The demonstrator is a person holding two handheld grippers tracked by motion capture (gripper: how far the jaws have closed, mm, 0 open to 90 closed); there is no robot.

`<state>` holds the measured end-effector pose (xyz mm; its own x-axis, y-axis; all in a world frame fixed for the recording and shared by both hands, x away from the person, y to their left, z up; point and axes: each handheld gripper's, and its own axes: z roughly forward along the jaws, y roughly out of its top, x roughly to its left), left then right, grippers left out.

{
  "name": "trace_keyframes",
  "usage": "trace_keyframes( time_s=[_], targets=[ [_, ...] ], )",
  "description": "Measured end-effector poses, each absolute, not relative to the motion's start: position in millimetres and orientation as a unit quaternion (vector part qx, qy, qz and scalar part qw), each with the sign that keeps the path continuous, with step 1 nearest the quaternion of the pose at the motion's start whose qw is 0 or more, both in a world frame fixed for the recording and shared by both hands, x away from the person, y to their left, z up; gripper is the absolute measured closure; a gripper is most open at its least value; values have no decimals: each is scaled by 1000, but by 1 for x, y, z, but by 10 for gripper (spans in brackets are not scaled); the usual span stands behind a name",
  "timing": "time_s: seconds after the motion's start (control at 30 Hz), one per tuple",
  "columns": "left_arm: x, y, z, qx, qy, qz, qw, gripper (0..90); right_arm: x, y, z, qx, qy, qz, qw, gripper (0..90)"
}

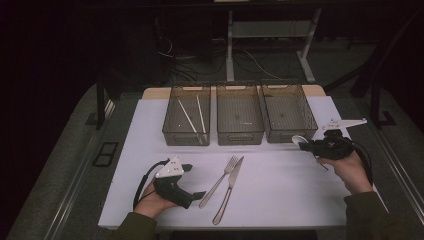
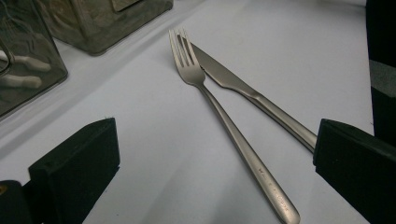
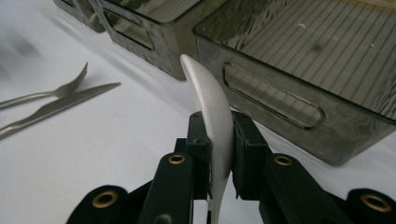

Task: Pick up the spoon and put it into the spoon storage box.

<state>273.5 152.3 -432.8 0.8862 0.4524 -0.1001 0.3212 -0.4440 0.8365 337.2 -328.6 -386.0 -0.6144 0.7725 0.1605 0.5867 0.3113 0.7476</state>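
A metal fork (image 1: 219, 179) and a knife (image 1: 230, 186) lie crossed on the white table, handles toward the front edge; both appear close up in the left gripper view, fork (image 2: 224, 116) over knife (image 2: 252, 95). My left gripper (image 1: 196, 195) rests on the table just left of them, jaws wide open with nothing between them. My right gripper (image 1: 305, 145) hovers in front of the rightmost bin (image 1: 289, 112), shut on a white spoon (image 3: 212, 116) whose bowl (image 1: 298, 140) points toward that bin.
Three dark translucent bins stand in a row at the table's back. The left bin (image 1: 187, 115) holds two white chopsticks (image 1: 192, 117); the middle bin (image 1: 239, 115) looks bare. The white table mat (image 1: 280, 195) ends near my forearms.
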Motion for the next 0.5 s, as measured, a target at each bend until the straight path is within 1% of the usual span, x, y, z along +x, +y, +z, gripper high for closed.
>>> trace_keyframes(
  time_s=[0.5],
  targets=[
    [274,152,-433,845,229,67,479,0,355,-302,-369,415,791,434,114,789]
  ],
)
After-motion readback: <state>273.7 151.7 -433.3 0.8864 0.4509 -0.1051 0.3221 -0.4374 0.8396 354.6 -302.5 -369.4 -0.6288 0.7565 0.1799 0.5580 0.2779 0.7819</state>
